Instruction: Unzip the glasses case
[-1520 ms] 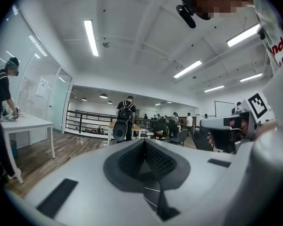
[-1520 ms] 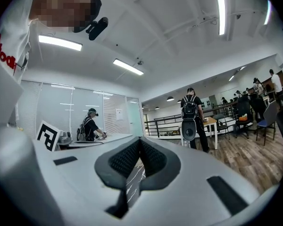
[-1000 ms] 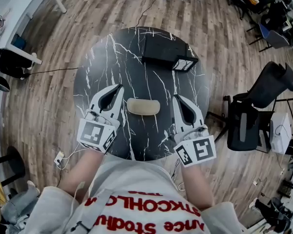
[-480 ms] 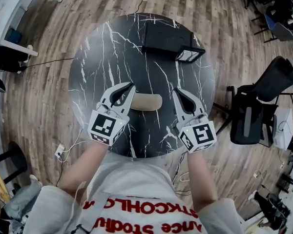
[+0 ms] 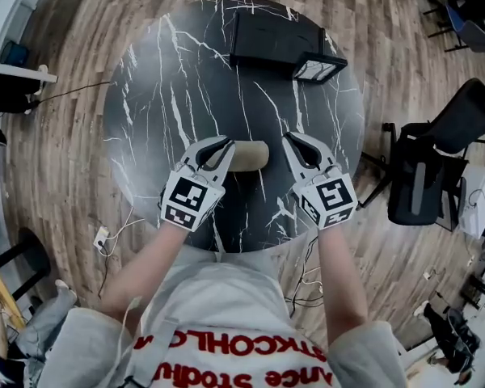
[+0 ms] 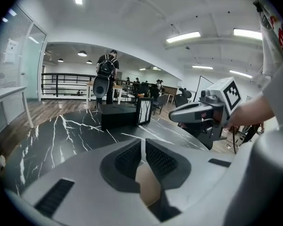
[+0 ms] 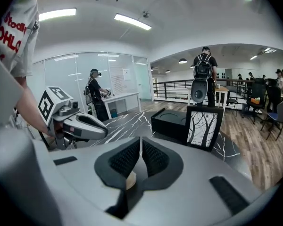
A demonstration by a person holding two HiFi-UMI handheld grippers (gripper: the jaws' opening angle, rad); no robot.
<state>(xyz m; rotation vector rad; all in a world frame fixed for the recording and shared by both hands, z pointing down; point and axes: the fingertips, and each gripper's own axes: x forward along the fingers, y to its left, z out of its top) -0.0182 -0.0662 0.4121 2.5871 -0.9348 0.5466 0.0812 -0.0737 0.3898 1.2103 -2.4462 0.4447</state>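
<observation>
A beige oblong glasses case [image 5: 249,156] lies flat on the round black marble table [image 5: 178,79], near its front edge. My left gripper [image 5: 226,144] hangs over the case's left end with its jaws shut and nothing between them. The right gripper [image 5: 288,140] is just right of the case's right end, also shut and empty. Through the left gripper's jaws a patch of the beige case [image 6: 147,188] shows below the pads. A small bit of the case [image 7: 130,180] shows under the right gripper's jaws. Whether either gripper touches the case is unclear.
A black box [image 5: 268,39] with a tree-patterned card [image 5: 318,69] leaning on it stands at the table's far side. A black office chair [image 5: 436,168] is to the right of the table. A cable [image 5: 113,241] runs on the wooden floor at the left.
Both grippers have come down and forward toward the case. The left one now covers the case's left end, and the right one has closed in on its right end.
</observation>
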